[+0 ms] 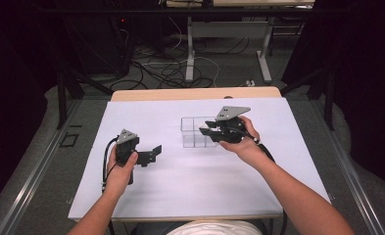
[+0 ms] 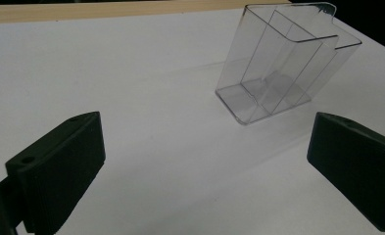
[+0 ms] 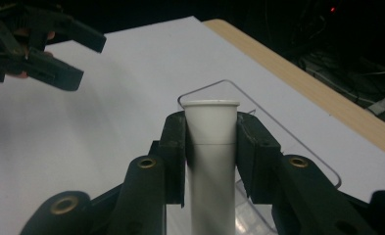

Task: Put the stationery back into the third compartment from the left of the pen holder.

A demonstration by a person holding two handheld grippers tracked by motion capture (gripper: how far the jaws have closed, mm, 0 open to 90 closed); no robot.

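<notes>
High view first: a person sits at a table [image 1: 131,95] covered with a white sheet [image 1: 180,176] and holds a black tool in each hand. The right gripper [image 1: 208,128] is up over a clear plastic box [image 1: 192,132], which stands near the middle of the sheet, at about one o'clock from the sheet's center. The left gripper [image 1: 156,152] sits low, at about eight o'clock from the box, well apart from it.

Right gripper view shows the right gripper [image 3: 211,142] squeezing a white tube [image 3: 212,161] between its two jaws. The tube stands up straight, and its open top pokes out past the jaw tips. The clear plastic box [image 3: 298,147] is right behind and under the tube. The left gripper [image 3: 77,58] is far off at ten o'clock, with its jaws apart.

Left gripper view shows the left gripper [image 2: 204,161] with its jaws spread wide and nothing between them. The clear plastic box [image 2: 283,73] stands on the sheet at one o'clock. It has thin walls inside that split it into parts.
</notes>
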